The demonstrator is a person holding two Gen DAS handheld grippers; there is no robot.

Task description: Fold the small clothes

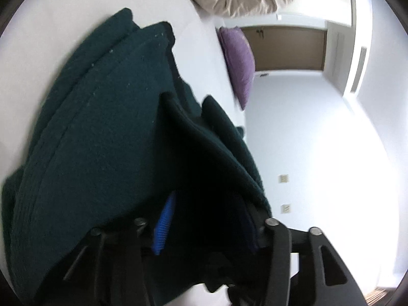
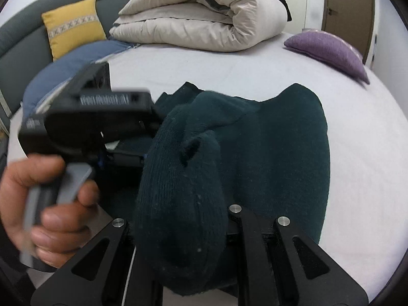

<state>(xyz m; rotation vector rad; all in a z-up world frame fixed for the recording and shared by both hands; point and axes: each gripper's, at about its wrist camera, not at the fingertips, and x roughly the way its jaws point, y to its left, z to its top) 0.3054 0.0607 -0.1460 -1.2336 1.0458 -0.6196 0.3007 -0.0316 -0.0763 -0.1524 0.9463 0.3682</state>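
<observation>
R gripper clamps green knit; L gripper jaws apart, prob loose round fabric

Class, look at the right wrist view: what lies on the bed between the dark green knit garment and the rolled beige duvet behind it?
Nothing: in the right wrist view only bare white sheet separates the dark green garment from the rolled beige duvet.

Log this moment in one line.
task: fold | item: dark green knit garment | right gripper: shut on garment | left gripper: cloth between fingers | surface: bed
</observation>
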